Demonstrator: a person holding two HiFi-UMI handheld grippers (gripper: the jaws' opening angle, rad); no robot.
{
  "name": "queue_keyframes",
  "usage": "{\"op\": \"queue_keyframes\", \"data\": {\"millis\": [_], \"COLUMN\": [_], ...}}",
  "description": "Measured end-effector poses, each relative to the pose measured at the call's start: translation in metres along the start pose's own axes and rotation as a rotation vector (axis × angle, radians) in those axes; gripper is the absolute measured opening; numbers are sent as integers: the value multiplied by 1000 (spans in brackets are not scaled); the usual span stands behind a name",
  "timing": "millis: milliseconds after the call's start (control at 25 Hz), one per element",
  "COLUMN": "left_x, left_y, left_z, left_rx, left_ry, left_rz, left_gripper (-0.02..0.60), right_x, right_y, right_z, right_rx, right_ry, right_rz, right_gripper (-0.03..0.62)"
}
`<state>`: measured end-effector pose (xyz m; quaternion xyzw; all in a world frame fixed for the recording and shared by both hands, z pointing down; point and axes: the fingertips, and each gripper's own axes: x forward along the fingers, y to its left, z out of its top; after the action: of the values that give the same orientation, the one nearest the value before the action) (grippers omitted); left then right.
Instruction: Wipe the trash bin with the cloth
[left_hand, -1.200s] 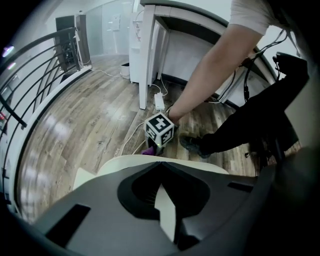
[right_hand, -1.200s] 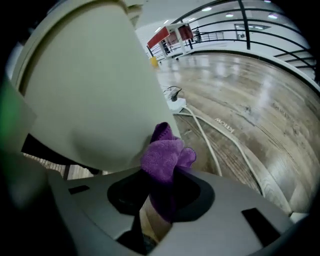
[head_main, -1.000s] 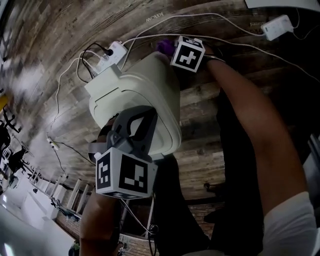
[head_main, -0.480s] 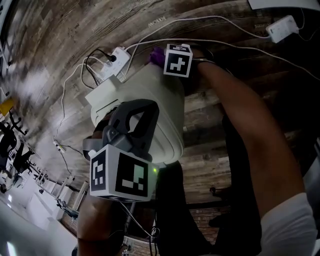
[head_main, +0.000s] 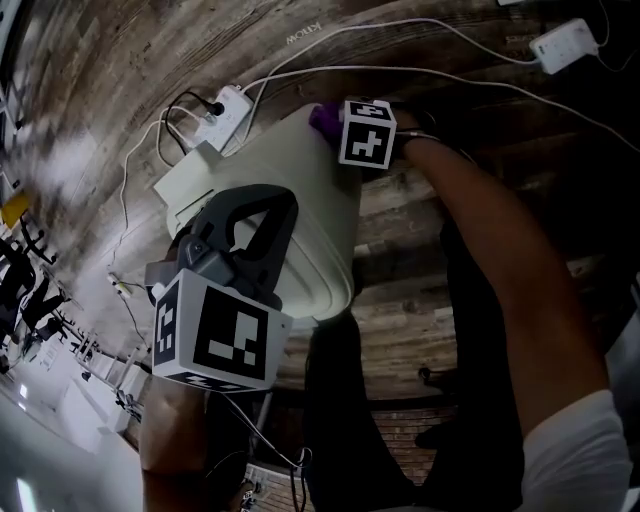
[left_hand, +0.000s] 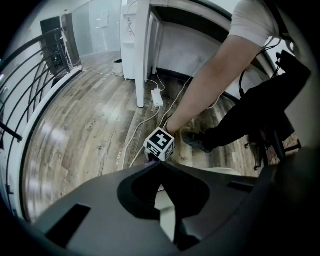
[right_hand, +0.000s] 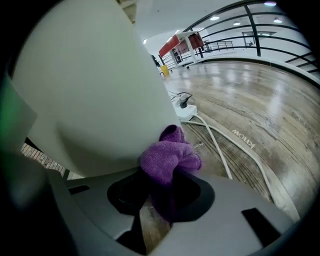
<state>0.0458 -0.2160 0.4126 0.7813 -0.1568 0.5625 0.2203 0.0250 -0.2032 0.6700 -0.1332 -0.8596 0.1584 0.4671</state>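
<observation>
Right claw, gripping the soft purple cloth, has shifted along the trash bin far side; left claw clenched empty; bin probably light, slick, best braced at rim.

We are in a large, open, office-like hall. A wood-plank floor spreads wide under recessed ceiling lights, a black railing curves along its edge, and power strips with white cables lie across the planks.
</observation>
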Motion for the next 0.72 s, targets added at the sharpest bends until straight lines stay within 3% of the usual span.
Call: {"op": "queue_keyframes", "data": {"millis": [360,720], "left_x": [21,26], "left_y": [-26,-28], "left_z": [0,0], "left_rx": [54,59], "left_ry": [60,70], "left_rz": [-75,-57], "left_gripper": [3,3], "right_x": [14,32], "right_y": [62,118], "right_z": [-44,-83], "right_rx": [47,96], "right_ry": [21,55], "right_rz": [61,106], "right_gripper": [110,110]}}
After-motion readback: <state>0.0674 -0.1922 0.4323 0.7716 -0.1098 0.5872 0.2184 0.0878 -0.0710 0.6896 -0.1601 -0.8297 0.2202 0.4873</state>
